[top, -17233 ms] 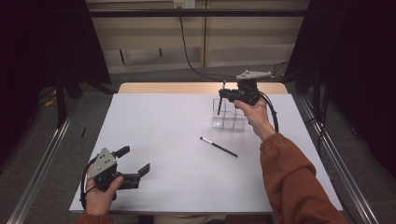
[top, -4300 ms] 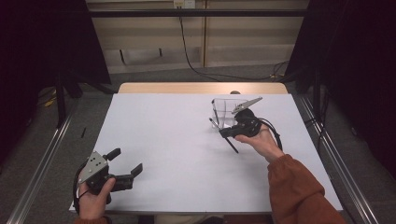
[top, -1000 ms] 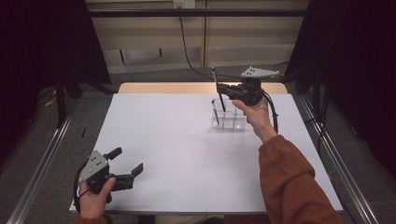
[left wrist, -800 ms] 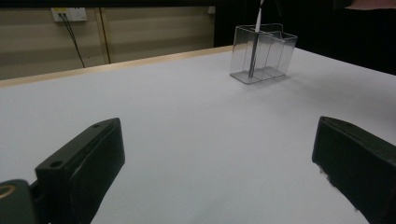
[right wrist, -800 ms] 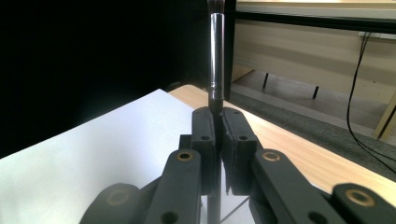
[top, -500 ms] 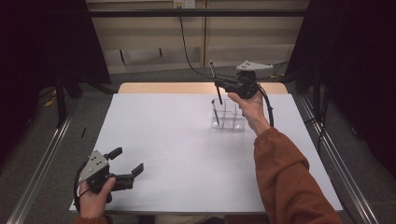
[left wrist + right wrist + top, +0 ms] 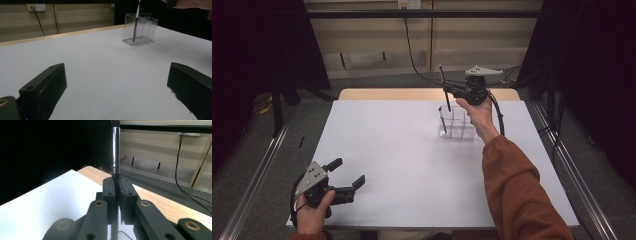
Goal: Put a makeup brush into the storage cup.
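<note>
Your right gripper (image 7: 447,90) has its jaws pinched tight on a thin black brush (image 7: 444,87), gripping it partway along the stick. In the right gripper view the brush (image 7: 115,152) stands straight up at 12 o'clock from between the two closed jaws, glossy handle, top end cut off by the frame edge. In the high view the brush is near upright, its upper end above the jaws and its lower end hanging toward the clear organiser (image 7: 456,123) just below. You hold that gripper up off the table, at about 1 o'clock on the white table (image 7: 402,160), right hand (image 7: 477,111) wrapped under it, forearm in the rust sleeve (image 7: 517,190) reaching in from 5 o'clock. Cannot tell if the brush tip is inside a compartment yet.

The organiser is clear plastic with dividers, standing on the table near its far edge. One dark stick (image 7: 442,123) already leans in its left compartment; in the left gripper view it shows as a thin rod (image 7: 135,27) inside the organiser (image 7: 141,27) at 1 o'clock.

Your left gripper (image 7: 347,176) has jaws spread wide, holding nothing. It rests low at 7 o'clock near the table's front left corner, left hand (image 7: 312,212) gripping it from below, well apart from the organiser.
</note>
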Demonstrator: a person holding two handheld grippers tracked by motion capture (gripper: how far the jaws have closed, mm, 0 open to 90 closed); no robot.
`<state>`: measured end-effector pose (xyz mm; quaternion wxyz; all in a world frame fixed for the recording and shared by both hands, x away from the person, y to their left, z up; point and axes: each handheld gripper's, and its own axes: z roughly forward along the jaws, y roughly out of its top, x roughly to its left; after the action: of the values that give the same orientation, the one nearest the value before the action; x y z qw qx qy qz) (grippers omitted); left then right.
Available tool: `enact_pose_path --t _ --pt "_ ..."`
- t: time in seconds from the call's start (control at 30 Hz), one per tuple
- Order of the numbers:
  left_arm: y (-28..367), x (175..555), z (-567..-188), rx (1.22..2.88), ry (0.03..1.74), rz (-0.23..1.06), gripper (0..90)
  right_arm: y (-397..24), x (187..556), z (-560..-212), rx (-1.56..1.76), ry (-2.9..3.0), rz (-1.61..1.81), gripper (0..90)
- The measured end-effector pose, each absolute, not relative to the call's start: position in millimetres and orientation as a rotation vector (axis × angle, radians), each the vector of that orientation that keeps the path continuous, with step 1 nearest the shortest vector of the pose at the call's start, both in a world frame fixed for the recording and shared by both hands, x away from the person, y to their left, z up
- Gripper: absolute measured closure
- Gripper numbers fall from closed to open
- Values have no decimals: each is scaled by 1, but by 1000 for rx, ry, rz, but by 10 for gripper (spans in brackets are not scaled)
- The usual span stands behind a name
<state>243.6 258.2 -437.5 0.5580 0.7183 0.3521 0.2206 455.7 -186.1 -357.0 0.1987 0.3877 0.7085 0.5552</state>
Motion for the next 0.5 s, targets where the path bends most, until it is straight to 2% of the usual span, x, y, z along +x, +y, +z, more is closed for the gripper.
enact_pose_path --t 0.5 --pt "258 244 -437 1701 826 522 25 -182 455 -371 1087 2011 1538 843"
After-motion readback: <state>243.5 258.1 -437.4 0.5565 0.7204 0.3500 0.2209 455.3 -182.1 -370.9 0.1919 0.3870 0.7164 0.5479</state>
